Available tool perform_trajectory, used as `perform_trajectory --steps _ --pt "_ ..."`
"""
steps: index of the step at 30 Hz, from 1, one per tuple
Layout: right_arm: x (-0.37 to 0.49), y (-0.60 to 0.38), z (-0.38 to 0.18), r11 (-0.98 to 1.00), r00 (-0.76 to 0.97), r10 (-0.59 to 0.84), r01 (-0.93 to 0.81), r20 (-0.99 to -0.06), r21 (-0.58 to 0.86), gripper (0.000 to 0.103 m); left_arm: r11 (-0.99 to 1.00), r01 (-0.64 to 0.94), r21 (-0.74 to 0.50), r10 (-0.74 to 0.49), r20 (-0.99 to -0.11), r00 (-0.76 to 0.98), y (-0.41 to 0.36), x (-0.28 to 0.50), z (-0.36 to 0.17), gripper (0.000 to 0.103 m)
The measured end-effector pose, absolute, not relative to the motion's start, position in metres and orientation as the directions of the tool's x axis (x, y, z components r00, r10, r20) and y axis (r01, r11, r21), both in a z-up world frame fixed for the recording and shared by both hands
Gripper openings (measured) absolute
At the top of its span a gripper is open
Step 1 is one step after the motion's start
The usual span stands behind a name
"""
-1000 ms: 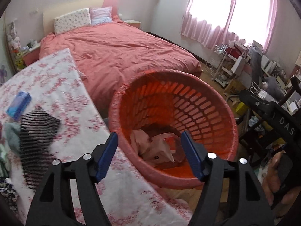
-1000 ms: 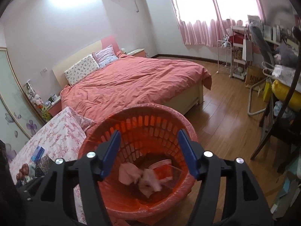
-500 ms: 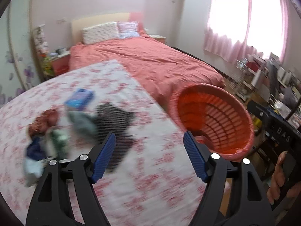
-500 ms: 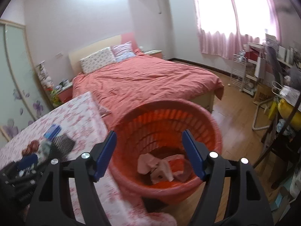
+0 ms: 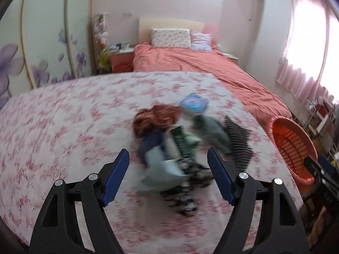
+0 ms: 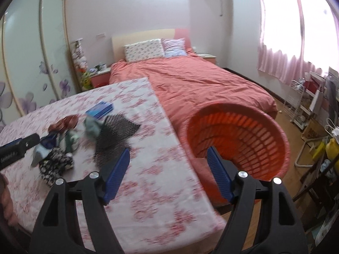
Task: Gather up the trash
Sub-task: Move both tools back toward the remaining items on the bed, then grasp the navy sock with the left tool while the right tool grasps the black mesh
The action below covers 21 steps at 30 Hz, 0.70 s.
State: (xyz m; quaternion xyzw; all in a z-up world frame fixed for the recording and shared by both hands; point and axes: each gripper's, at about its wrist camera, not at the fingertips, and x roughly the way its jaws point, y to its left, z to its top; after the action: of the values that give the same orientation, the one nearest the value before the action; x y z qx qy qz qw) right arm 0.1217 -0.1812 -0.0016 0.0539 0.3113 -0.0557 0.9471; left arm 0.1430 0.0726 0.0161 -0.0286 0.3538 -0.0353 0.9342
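A blurred heap of trash lies on the floral-cloth table (image 5: 63, 116): a reddish-brown crumpled piece (image 5: 156, 116), a blue packet (image 5: 193, 102), a grey-green wad (image 5: 209, 129), a black mesh sheet (image 5: 239, 141) and a green box (image 5: 180, 139). My left gripper (image 5: 168, 156) hangs open over the heap's near side, holding nothing. The orange slatted basket (image 6: 243, 135) stands off the table's right edge. My right gripper (image 6: 168, 151) hovers over that edge, its jaws opening with nothing between them. The mesh sheet (image 6: 114, 133) lies just beyond its left finger.
A bed with a coral-red cover (image 6: 201, 84) runs behind the table and basket. Sliding wardrobe doors (image 6: 31, 63) fill the left wall. Shelves and clutter (image 6: 307, 105) crowd the right side under pink curtains. The left gripper's black body (image 6: 19, 148) and a hand (image 6: 6, 196) show at left.
Both grippers swung left, away from above the basket toward the table. The trash heap now sits in front of the left gripper, and the basket has slid to the right in both views.
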Motion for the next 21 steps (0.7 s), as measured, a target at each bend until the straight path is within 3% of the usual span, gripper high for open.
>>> perform_trajectory --steps 9,15,17,21 --pt "0.129 -0.145 -0.011 0.996 0.785 -0.041 0.081 -0.618 0.038 0.073 0.988 0.025 -0.153 -0.130 -0.731 0.670 0.097 0.167 -0.014 0.066" --pt "0.132 -0.139 -0.013 0.997 0.781 -0.039 0.070 -0.624 0.025 0.073 0.978 0.021 -0.207 -0.176 -0.768 0.616 0.102 0.173 -0.031 0.044" --pt "0.133 -0.138 -0.015 0.997 0.778 -0.038 0.069 -0.627 0.025 0.073 0.977 0.018 -0.210 -0.177 -0.769 0.614 0.105 0.171 -0.034 0.030" --pt "0.138 -0.136 -0.019 0.997 0.773 -0.035 0.066 -0.633 0.026 0.073 0.976 0.014 -0.216 -0.176 -0.756 0.631 0.113 0.164 -0.032 0.023"
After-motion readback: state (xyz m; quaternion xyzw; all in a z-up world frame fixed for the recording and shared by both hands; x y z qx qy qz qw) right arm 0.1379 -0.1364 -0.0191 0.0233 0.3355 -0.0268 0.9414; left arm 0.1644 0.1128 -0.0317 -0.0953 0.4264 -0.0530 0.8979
